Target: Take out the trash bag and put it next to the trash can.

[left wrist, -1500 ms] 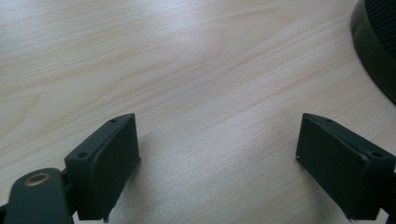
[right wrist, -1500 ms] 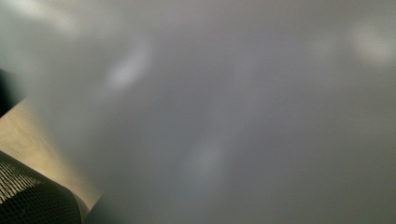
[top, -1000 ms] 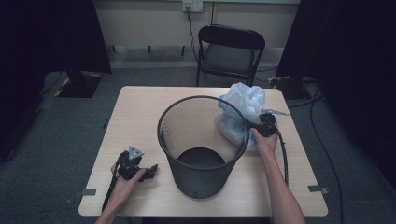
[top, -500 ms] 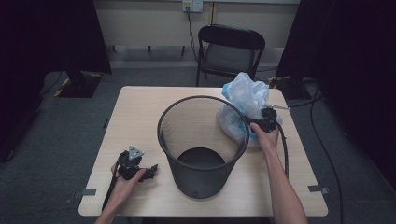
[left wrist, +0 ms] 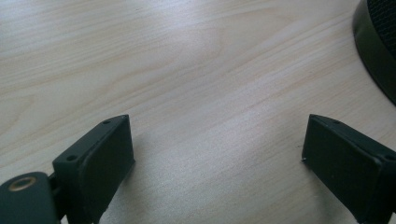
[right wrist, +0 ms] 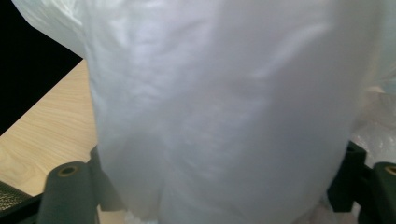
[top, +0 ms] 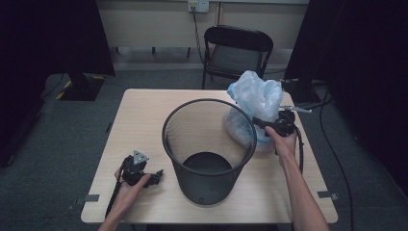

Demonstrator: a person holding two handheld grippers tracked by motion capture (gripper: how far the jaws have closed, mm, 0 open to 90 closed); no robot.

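A black mesh wastebasket (top: 209,144) stands upright in the middle of the wooden table (top: 144,115). To its right a crumpled white and pale blue plastic bag (top: 257,98) rises above the rim. My right gripper (top: 257,121) is at the bag's side, beside the basket's right rim. In the right gripper view the bag (right wrist: 224,93) hangs between the jaws of my right gripper (right wrist: 219,186); they have just been opening and stand wide apart, so the gripper is open. My left gripper (top: 156,175) rests on the table left of the basket, open and empty (left wrist: 217,158).
A black folding chair (top: 235,48) stands behind the table's far edge. Cables (top: 332,144) run across the floor on the right. The basket's base (left wrist: 378,46) is at the upper right of the left gripper view. Bare tabletop (left wrist: 187,70) lies ahead of the left jaws.
My right gripper has risen a little beside the basket's rim. The bag's top stands taller than before. The left hand has not moved.
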